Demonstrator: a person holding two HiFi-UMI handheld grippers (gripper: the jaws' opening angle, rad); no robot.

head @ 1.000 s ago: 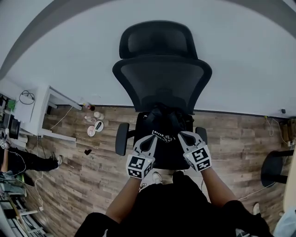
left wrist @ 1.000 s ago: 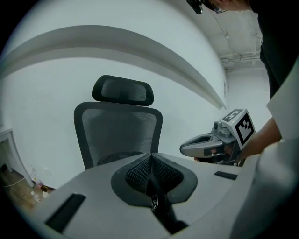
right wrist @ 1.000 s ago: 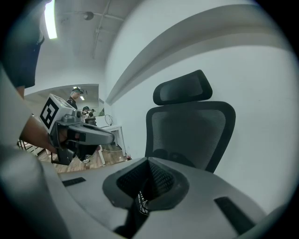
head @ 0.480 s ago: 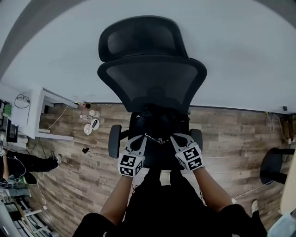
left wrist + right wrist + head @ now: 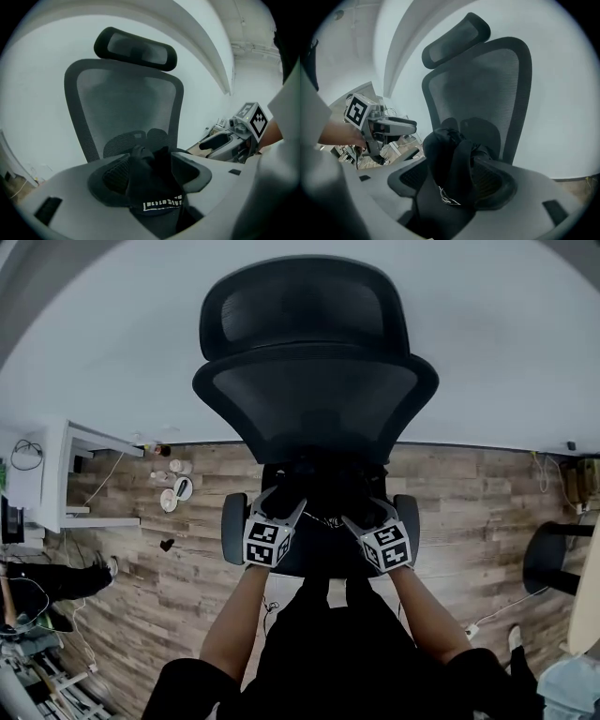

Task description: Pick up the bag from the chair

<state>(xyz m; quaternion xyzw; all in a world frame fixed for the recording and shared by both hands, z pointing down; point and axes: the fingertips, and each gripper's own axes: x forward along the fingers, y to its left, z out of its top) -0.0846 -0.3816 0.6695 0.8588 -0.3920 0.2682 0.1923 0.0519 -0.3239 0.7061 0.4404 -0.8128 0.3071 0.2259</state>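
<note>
A black bag [image 5: 323,486] with a white printed label lies on the seat of a black mesh office chair [image 5: 314,395]. In the head view my left gripper [image 5: 281,506] and right gripper [image 5: 367,514] meet the bag from either side at the seat's front. In the left gripper view the jaws close on bunched bag fabric [image 5: 151,178], with the label just below them. In the right gripper view a fold of the bag [image 5: 457,173] is pinched between the jaws. The bag's lower part is hidden by the jaws.
The chair's armrests [image 5: 233,526] flank both grippers. A white desk [image 5: 58,474] stands at the left, with small items on the wooden floor [image 5: 174,493] beside it. A dark stool [image 5: 553,559] stands at the right. A cable [image 5: 487,620] lies on the floor.
Both grippers have moved closer to the chair back and a little nearer each other on the bag. The view has shifted toward the chair, and the bag now bunches between the jaws.
</note>
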